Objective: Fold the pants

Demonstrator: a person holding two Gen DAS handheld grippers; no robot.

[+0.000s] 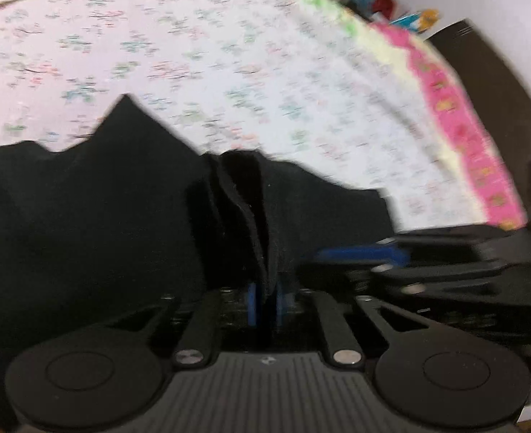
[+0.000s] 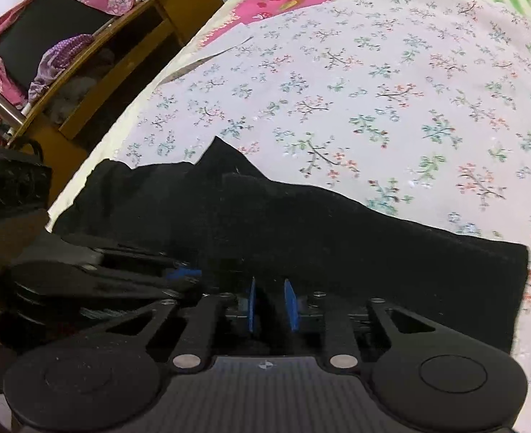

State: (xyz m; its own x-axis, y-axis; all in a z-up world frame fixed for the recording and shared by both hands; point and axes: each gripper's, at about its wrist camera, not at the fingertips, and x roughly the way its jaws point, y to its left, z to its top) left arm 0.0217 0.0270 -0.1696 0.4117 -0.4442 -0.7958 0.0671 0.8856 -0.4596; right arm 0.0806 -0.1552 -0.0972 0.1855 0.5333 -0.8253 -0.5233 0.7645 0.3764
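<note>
Pants (image 1: 103, 216) fabric sits pinched in left gripper (image 1: 265, 306) fingers; right gripper (image 2: 270, 305) fingers narrow.

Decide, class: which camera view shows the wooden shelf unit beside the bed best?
The right wrist view: the wooden shelf unit stands sharp at upper left, beside the bed, compartments visible. The left wrist view shows none of it, only blurred bedding and black pants.
</note>
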